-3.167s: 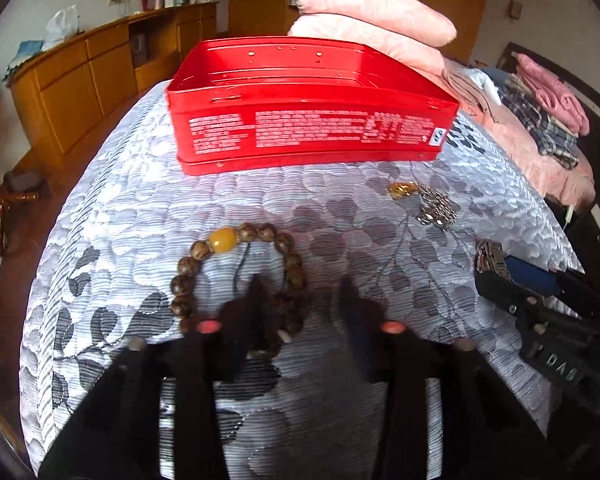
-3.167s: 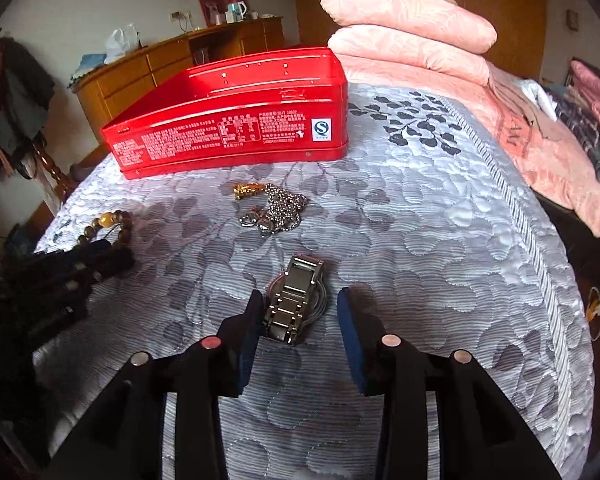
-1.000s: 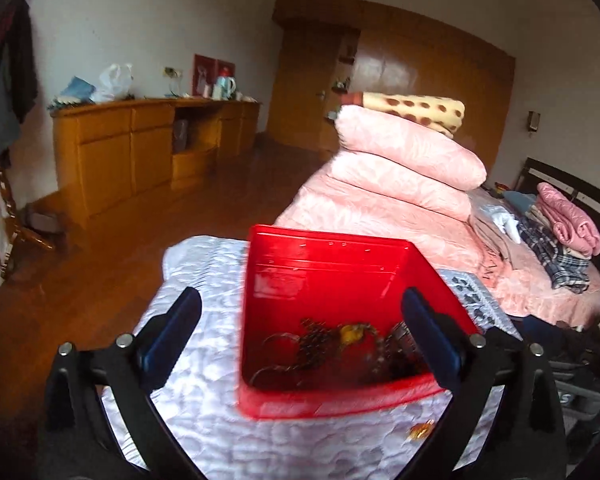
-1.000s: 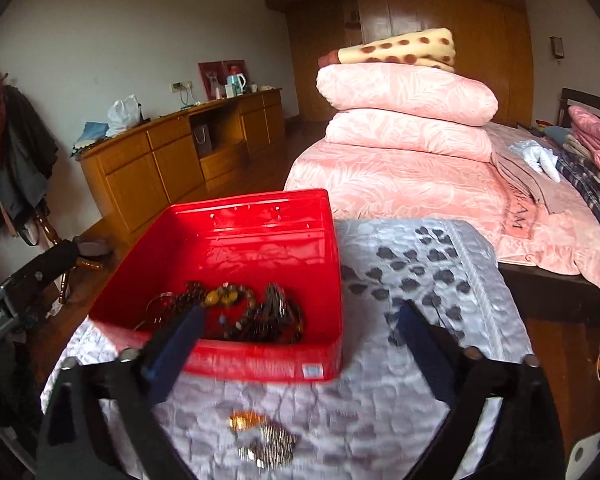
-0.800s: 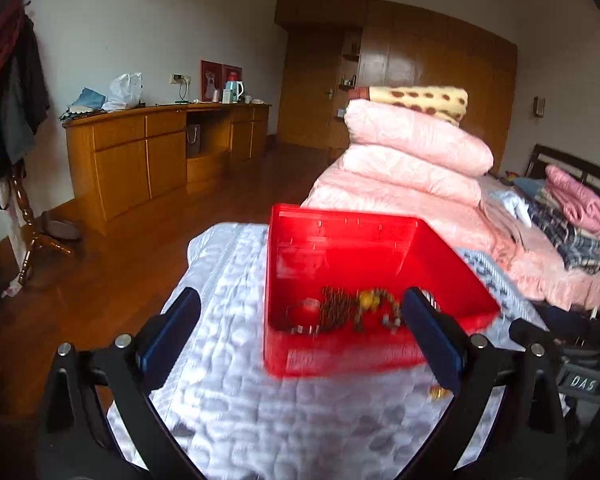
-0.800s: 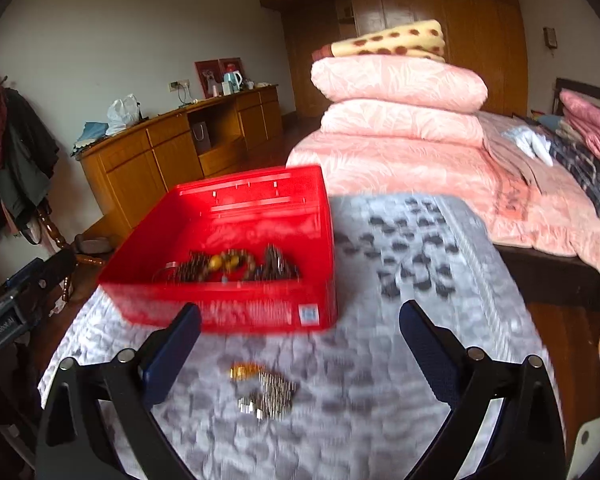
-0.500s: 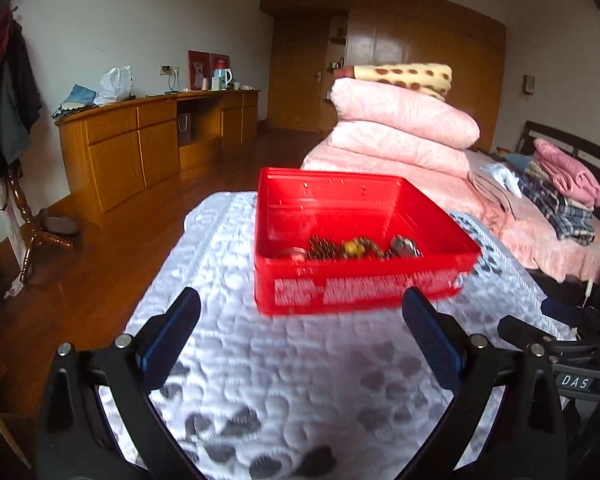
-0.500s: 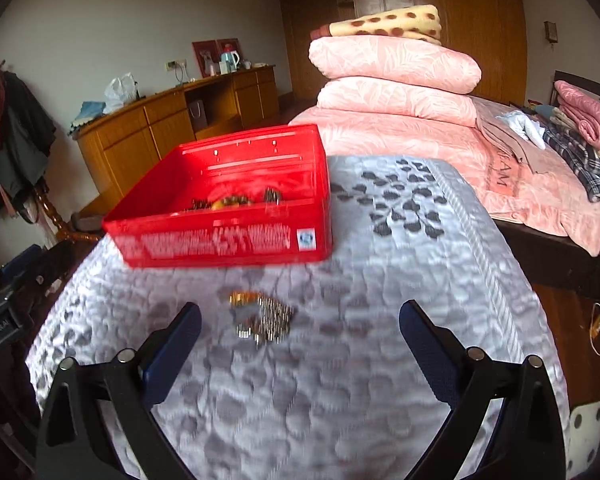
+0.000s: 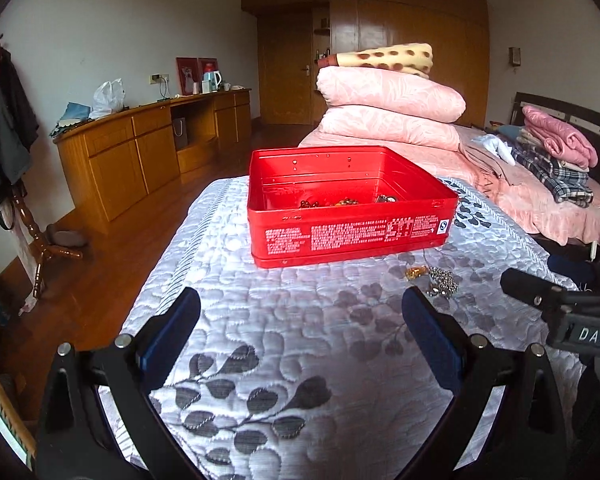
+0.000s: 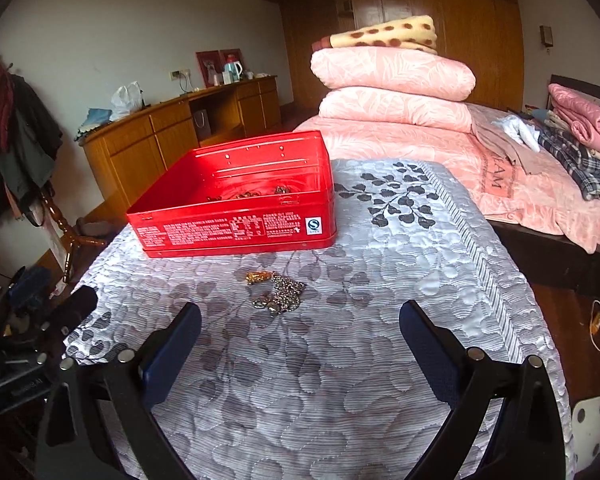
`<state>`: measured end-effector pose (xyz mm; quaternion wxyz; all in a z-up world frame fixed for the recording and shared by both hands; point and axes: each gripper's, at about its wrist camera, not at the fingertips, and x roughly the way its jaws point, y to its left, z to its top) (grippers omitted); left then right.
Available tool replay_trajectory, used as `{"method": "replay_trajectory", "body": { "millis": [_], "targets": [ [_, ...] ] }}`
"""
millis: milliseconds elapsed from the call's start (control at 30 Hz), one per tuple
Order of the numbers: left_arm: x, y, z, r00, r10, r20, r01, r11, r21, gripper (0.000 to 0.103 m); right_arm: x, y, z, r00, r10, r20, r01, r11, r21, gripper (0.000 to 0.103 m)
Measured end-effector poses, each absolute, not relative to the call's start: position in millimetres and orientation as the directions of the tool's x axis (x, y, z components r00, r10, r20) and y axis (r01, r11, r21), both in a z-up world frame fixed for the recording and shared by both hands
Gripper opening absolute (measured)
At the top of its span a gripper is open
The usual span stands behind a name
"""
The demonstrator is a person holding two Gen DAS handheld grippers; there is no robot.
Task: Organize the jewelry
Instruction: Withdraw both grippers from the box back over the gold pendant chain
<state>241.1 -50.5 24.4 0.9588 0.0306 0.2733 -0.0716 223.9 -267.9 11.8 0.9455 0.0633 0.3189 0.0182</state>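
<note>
With jaws spread wide and holding nothing, the left gripper [image 9: 300,320] and right gripper [image 10: 300,328] hang above the quilted cover [image 10: 380,280]. Just ahead of the right gripper lies a chain necklace [image 10: 278,292] on the quilt. Beyond it stands the red tin [image 10: 240,196], jewelry pieces [image 9: 348,201] inside.

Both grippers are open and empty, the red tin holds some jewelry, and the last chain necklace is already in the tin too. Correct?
Not quite. The chain necklace is not in the red tin; it lies on the quilt in front of it, as the right wrist view shows. The rest holds: left gripper and right gripper are open and empty.
</note>
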Motion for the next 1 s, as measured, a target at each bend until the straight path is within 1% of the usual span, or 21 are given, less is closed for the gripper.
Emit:
{"method": "replay_trajectory", "body": {
  "millis": [267,433,700,1000],
  "targets": [
    [233,-44,22,0.842,-0.107,-0.529,0.136,0.991,0.015,0.098,217,-257,7,0.798,0.050,-0.600,-0.002,0.997,0.080,0.097],
    [234,-42,16,0.832,-0.101,-0.545,0.126,0.992,0.008,0.098,222,-256,-1,0.782,0.068,-0.619,-0.018,0.996,0.087,0.097],
    [239,-41,11,0.823,-0.094,-0.560,0.121,0.993,0.011,0.098,231,-258,-11,0.755,0.069,-0.653,-0.003,0.995,0.101,0.097],
    [250,-36,7,0.804,-0.098,-0.586,0.112,0.994,-0.013,0.098,249,-263,-18,0.715,0.079,-0.695,0.018,0.991,0.131,0.097]
  ]
}}
